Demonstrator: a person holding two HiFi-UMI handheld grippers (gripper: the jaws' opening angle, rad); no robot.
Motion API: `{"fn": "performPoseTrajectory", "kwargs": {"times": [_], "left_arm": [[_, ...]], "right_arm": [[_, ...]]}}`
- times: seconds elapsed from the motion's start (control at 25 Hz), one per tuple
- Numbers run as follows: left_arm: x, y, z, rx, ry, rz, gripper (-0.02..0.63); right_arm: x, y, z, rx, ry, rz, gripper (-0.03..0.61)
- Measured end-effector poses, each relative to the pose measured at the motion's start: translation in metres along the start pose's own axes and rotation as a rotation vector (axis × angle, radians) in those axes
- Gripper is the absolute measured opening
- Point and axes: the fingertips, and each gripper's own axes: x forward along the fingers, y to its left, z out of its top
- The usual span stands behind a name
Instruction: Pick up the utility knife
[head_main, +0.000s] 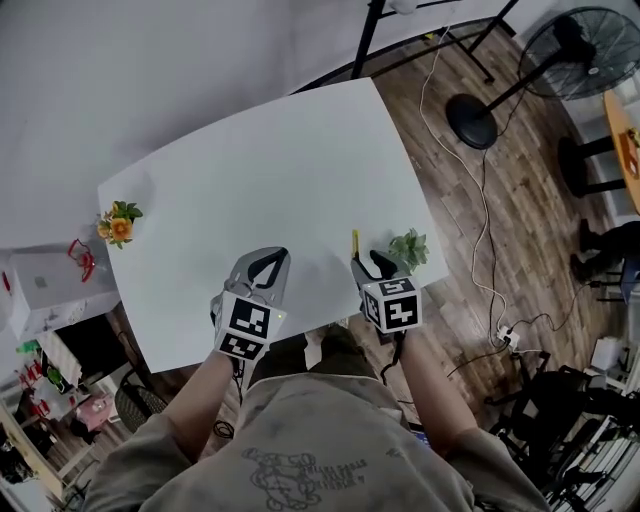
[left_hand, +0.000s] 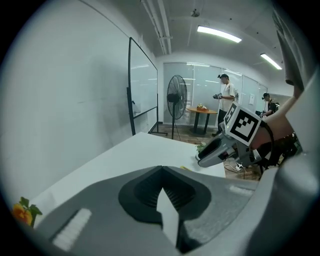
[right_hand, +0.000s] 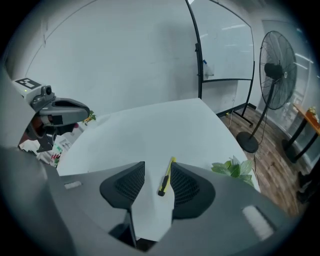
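Person is wearing a loose grey-beige short-sleeved T-shirt, with a dark line-drawn print running across the chest.

The grey moulded-plastic left gripper is carrying a cube of black-and-white square markers — black ribbed pads are lining its jaws.

The grey moulded-plastic right gripper is bearing a matching marker cube — black mesh-textured pads are showing inside its jaws.

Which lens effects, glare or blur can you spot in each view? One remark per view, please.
Head view: white table evenly lit, its edges bow slightly. Left gripper view: ceiling light glares, black vignette rings the frame. Right gripper view: whiteboard frame curves, utility knife looks sharp.
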Motion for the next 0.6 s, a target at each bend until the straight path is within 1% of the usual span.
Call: {"fn": "performPoseTrajectory", "kwargs": {"times": [0.16, 0.32, 0.6], "left_arm": [[0.006, -0.001, -0.024, -0.023, 0.049, -0.013, 0.000], [0.010, -0.002, -0.036, -0.042, 0.070, -0.010, 0.000], [0.004, 0.015, -0.058, -0.082, 0.107, 0.028, 0.000]], "right_arm": [[0.020, -0.005, -0.023, 0.028, 0.061, -0.011, 0.187], [0.037, -0.009, -0.038, 0.022, 0.104, -0.014, 0.176], [0.057, -0.008, -0.045, 0.008, 0.142, -0.023, 0.157]]}}
